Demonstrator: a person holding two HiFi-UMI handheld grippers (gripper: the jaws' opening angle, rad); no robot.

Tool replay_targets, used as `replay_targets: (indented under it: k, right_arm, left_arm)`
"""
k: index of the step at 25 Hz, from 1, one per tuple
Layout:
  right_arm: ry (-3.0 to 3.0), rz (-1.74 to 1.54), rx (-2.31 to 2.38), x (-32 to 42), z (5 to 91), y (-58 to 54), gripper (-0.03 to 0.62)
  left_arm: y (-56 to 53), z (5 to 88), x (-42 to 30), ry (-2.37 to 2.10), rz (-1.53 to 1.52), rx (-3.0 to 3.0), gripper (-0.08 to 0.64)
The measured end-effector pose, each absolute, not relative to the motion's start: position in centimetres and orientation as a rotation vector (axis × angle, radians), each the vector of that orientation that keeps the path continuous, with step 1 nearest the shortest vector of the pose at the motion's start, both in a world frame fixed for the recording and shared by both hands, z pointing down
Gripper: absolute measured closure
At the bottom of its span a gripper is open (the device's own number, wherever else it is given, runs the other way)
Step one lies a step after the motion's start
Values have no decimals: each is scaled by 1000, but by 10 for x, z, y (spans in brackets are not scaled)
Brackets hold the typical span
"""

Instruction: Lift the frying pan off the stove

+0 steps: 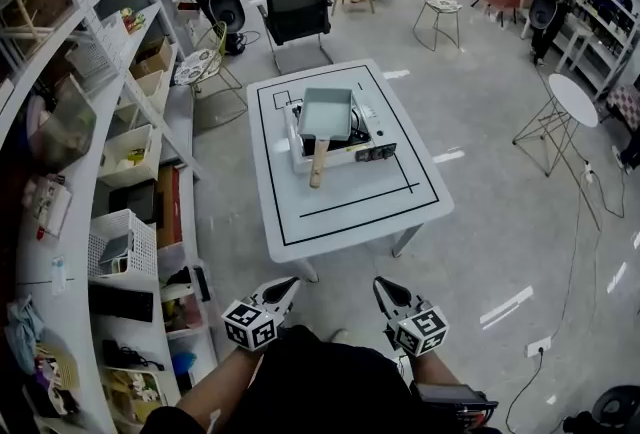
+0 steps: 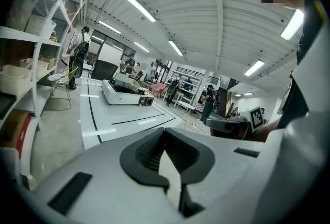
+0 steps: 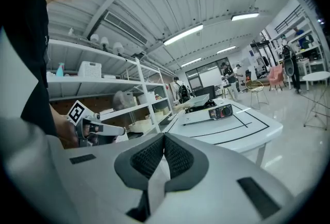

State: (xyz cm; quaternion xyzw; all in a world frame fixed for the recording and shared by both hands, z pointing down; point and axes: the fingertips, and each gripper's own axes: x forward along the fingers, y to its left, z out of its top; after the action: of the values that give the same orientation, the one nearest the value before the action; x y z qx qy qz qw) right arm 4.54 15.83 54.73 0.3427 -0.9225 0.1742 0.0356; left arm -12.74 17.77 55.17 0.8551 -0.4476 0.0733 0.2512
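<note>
While the frying pan (image 1: 327, 112) sits squarely on the stove (image 1: 352, 154), no part of the lift is done. The stove stands near the centre of the white surface (image 1: 345, 222), inside the black outline marked on it. The pan's wooden handle (image 1: 319, 163) reaches past the stove's near edge toward 6 o'clock, that is, toward me. From the head view the pan lies at 12 o'clock from both of my claws and well apart from them, with bare floor and the near half of the surface in between. My left claw (image 1: 286, 287) is held low at about 7 o'clock in that view. Its jaws are pressed fully together with nothing between them, as its own view shows. My right claw (image 1: 384, 288), at about 5 o'clock, is likewise closed tip to tip and empty. Both point roughly toward the surface. In my judgement the whole task remains: I must carry a claw forward, part its jaws, close them around the handle, and raise the pan clear of the burner. The handle's free end looks like the easiest place to take hold.
</note>
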Motion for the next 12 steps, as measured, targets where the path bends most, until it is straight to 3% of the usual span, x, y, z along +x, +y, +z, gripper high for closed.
replay_targets:
  k: [12]
  right_arm:
    - [-2806, 562, 1078, 49, 547, 165, 568]
  left_arm:
    - [177, 549, -118, -1206, 209, 2336, 551]
